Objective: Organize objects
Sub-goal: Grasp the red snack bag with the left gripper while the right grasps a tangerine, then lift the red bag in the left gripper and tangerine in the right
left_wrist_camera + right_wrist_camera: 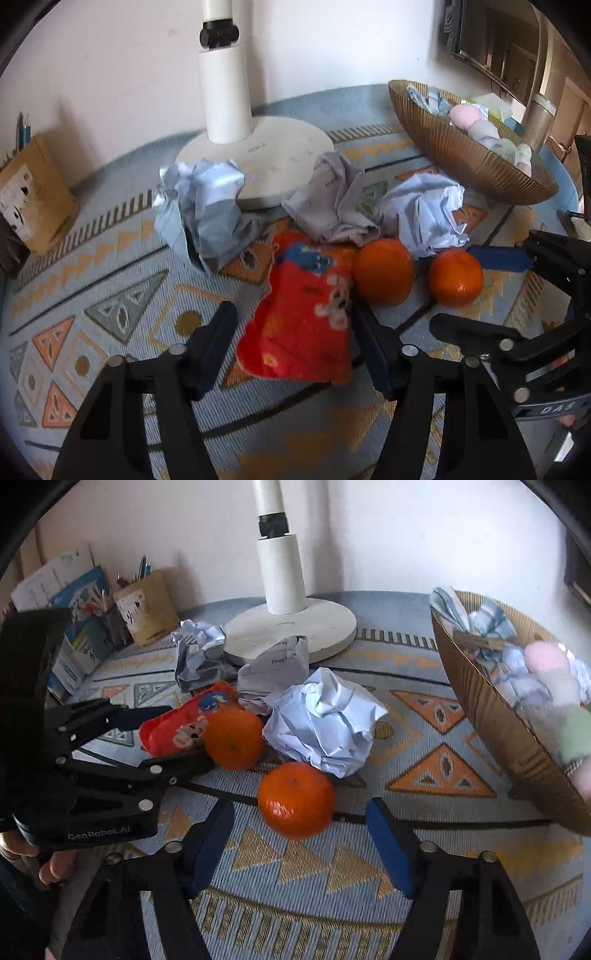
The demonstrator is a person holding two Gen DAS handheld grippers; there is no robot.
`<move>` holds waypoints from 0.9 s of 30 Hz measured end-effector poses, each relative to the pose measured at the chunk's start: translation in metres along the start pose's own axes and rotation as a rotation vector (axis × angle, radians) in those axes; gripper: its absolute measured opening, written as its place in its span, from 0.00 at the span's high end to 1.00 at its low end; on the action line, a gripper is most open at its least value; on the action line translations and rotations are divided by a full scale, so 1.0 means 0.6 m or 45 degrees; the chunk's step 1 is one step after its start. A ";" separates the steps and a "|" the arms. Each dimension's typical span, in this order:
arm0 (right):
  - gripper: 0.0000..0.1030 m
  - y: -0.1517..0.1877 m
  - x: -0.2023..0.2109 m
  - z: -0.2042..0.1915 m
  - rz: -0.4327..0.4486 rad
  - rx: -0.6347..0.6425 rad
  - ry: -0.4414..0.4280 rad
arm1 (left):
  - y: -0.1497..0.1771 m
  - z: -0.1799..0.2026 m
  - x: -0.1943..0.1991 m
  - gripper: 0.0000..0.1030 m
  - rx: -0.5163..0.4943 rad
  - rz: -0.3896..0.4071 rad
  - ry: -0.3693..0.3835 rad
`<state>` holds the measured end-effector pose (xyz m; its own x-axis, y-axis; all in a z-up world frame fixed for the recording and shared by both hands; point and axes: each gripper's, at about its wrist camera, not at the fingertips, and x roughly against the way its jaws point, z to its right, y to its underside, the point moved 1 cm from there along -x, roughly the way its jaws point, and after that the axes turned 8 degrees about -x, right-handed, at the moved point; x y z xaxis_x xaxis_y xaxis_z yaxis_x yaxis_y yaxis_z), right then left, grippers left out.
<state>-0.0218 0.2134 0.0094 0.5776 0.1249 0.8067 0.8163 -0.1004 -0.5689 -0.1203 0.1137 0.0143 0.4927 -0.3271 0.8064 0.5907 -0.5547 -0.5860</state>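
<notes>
Right wrist: basket (491,720) of soft balls (546,661)

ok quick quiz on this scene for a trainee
1. True or false: the right gripper is shut on an orange.
2. How many oranges are in view?
3. What sits between the left gripper fingers? a) banana b) red bag c) spoon
Key: 1 false, gaps show on both sides; 2 two; 3 b, the red bag.
</notes>
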 end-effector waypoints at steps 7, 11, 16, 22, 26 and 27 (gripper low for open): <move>0.63 0.001 0.012 0.008 0.017 -0.013 -0.062 | 0.021 -0.007 0.029 0.64 0.091 0.060 0.006; 0.63 0.021 0.038 0.017 0.026 -0.052 -0.119 | 0.057 -0.006 0.079 0.65 0.170 0.108 -0.009; 0.62 0.060 0.074 0.028 0.016 -0.039 -0.153 | 0.125 -0.006 0.128 0.65 0.281 0.119 -0.063; 0.61 0.077 0.064 0.037 -0.019 -0.073 -0.145 | 0.157 -0.014 0.127 0.65 0.368 0.096 -0.075; 0.31 0.080 0.067 0.040 -0.001 -0.082 -0.139 | 0.161 -0.010 0.117 0.54 0.357 0.068 -0.075; 0.31 0.079 0.067 0.039 0.004 -0.080 -0.133 | 0.160 -0.008 0.117 0.52 0.349 0.066 -0.082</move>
<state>0.0406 0.2370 0.0112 0.5807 0.2266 0.7820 0.8141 -0.1623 -0.5575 -0.0322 0.0336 0.0147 0.5610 -0.2955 0.7733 0.7104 -0.3078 -0.6330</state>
